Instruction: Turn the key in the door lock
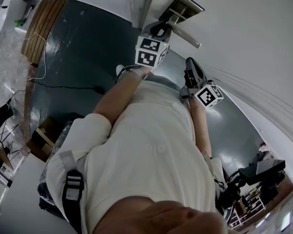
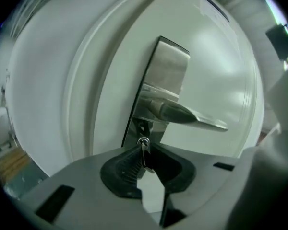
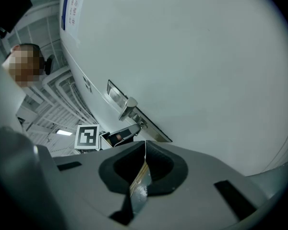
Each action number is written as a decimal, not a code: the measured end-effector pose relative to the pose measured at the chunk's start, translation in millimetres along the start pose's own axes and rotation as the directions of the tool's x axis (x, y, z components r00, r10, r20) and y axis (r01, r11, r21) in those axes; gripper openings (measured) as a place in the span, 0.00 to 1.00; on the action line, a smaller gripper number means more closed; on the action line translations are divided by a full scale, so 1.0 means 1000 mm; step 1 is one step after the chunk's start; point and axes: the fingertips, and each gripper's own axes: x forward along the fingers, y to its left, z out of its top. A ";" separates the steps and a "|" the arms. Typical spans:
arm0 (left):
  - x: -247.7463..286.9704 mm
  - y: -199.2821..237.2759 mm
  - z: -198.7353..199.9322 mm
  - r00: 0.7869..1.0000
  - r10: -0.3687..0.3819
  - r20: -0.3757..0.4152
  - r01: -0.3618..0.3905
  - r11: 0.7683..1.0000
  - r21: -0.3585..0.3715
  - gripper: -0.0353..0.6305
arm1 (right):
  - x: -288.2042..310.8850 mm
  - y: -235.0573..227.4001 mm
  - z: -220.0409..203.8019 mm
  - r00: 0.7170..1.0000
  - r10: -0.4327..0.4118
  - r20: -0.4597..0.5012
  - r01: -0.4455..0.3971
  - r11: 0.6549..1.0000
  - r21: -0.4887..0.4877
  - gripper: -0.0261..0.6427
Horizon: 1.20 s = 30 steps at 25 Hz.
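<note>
Your left hand-held gripper (image 2: pixel 144 153) grasps the small key (image 2: pixel 143 144), which sits at the lower end of the steel lock plate (image 2: pixel 169 68), just under the lever handle (image 2: pixel 182 114) on the white door (image 2: pixel 53 80). Your right hand-held gripper (image 3: pixel 145 145) is clenched on nothing, near the door but apart from the lock plate.

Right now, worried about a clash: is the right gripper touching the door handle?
Apart. The head view shows the right gripper below the door handle, bare door between them; its own view shows the handle beyond its shut jaws.
</note>
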 end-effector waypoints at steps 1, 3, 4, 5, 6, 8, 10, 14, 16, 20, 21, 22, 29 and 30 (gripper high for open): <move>0.001 0.000 0.000 0.999 0.032 0.005 -0.033 0.997 0.067 0.13 | 0.000 -0.002 0.000 1.000 0.003 -0.001 -0.003 1.000 -0.001 0.08; 0.003 0.000 -0.001 0.996 0.087 0.026 -0.090 0.979 0.184 0.10 | 0.000 -0.005 0.001 1.000 0.008 -0.001 -0.008 1.000 -0.002 0.07; 0.004 0.001 -0.002 0.995 0.096 0.036 -0.101 0.974 0.201 0.10 | 0.000 -0.006 0.001 1.000 0.010 -0.002 -0.010 1.000 -0.002 0.07; 0.004 0.002 -0.002 0.994 0.097 0.041 -0.103 0.975 0.196 0.10 | 0.000 -0.006 0.001 1.000 0.010 -0.003 -0.010 1.000 -0.003 0.07; 0.004 0.002 -0.002 0.994 0.096 0.044 -0.103 0.977 0.189 0.10 | 0.000 -0.006 0.002 1.000 0.010 -0.005 -0.010 1.000 -0.003 0.07; 0.003 0.001 -0.002 0.994 0.096 0.049 -0.104 0.977 0.188 0.10 | -0.002 -0.005 0.002 1.000 0.010 -0.009 -0.010 1.000 -0.005 0.08; 0.002 0.001 -0.001 0.994 0.097 0.053 -0.105 0.976 0.189 0.10 | -0.002 -0.005 0.003 1.000 0.013 -0.012 -0.013 1.000 -0.007 0.08; 0.000 0.000 0.000 0.996 0.071 0.060 -0.081 0.980 0.182 0.10 | -0.004 -0.005 0.003 1.000 0.021 -0.010 -0.021 1.000 -0.014 0.07; -0.002 -0.002 0.000 0.998 0.034 0.060 -0.044 0.986 0.163 0.10 | -0.004 -0.003 0.004 1.000 0.019 -0.014 -0.020 1.000 -0.012 0.07; -0.005 -0.006 0.001 0.994 -0.097 0.049 0.095 0.995 0.044 0.10 | -0.001 -0.006 0.004 1.000 0.016 -0.017 -0.016 1.000 -0.002 0.07; -0.007 -0.007 0.002 0.989 -0.137 0.058 0.137 0.991 0.001 0.11 | 0.000 -0.006 0.004 1.000 0.015 -0.018 -0.015 1.000 0.000 0.07; -0.010 -0.007 0.003 0.981 -0.180 0.071 0.183 0.982 -0.043 0.12 | 0.001 -0.005 0.004 1.000 0.013 -0.020 -0.012 1.000 0.002 0.07; -0.025 0.004 0.006 0.879 -0.416 0.233 0.476 0.790 -0.386 0.19 | 0.011 0.003 0.002 1.000 -0.002 -0.026 0.002 1.000 -0.002 0.07; -0.026 0.006 0.005 0.862 -0.435 0.262 0.508 0.747 -0.429 0.20 | 0.012 0.006 0.002 1.000 -0.004 -0.026 0.004 1.000 -0.004 0.08</move>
